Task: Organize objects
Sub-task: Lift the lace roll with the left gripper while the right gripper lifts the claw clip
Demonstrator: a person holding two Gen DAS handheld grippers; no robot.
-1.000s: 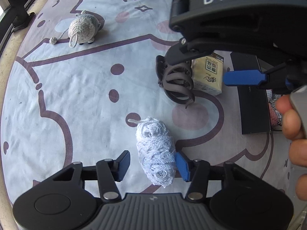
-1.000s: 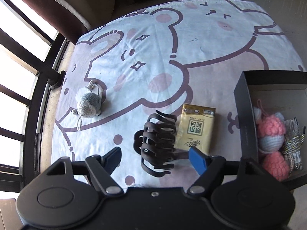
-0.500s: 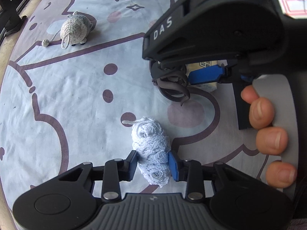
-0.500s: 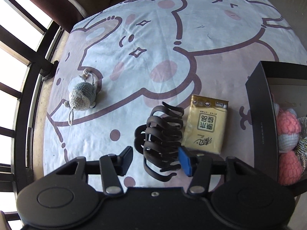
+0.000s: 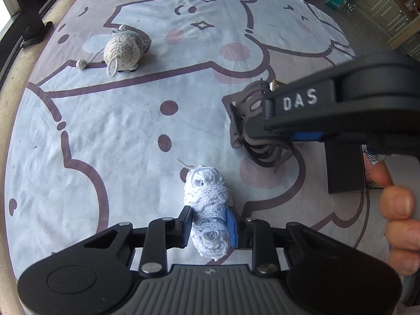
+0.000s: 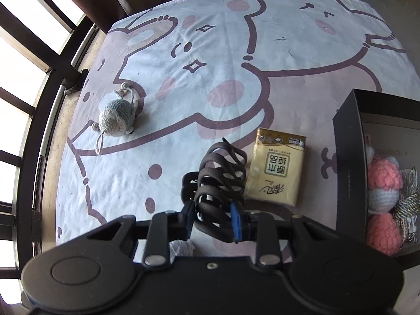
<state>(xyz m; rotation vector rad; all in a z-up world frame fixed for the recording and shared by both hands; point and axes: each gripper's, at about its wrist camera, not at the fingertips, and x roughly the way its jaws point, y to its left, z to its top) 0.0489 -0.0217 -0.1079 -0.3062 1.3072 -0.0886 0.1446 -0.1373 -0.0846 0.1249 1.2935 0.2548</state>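
The blue pads of the left gripper [image 5: 209, 222] are pressed against both sides of one white lace bundle [image 5: 206, 199], which is clamped at its near half while the far half lies on the printed cloth [image 5: 105, 136]. One loose thread end is seen at the bundle's far tip. The right gripper [image 6: 214, 219] is closed on one dark claw hair clip [image 6: 219, 181]; the clip's curved teeth are pinched between the two pads, and the clip stands tilted off the cloth. In the left wrist view the right gripper is seen from the side, with the clip [image 5: 252, 120] in front of it and four fingers of the hand [image 5: 400, 220] wrapped round its handle.

Just beside the clip, to its right, one yellow tissue packet [image 6: 277, 166] lies flat on the cloth. Further right stands one black box [image 6: 350, 168], open at the top; two pink crocheted balls [image 6: 383, 178] and a striped tassel-like item [image 6: 408, 202] are seen inside it, partly cut off by the frame edge. Well apart, at the far left of the cloth, one crocheted grey-blue animal toy [image 6: 118, 118] rests alone, with a cord loop trailing from it.
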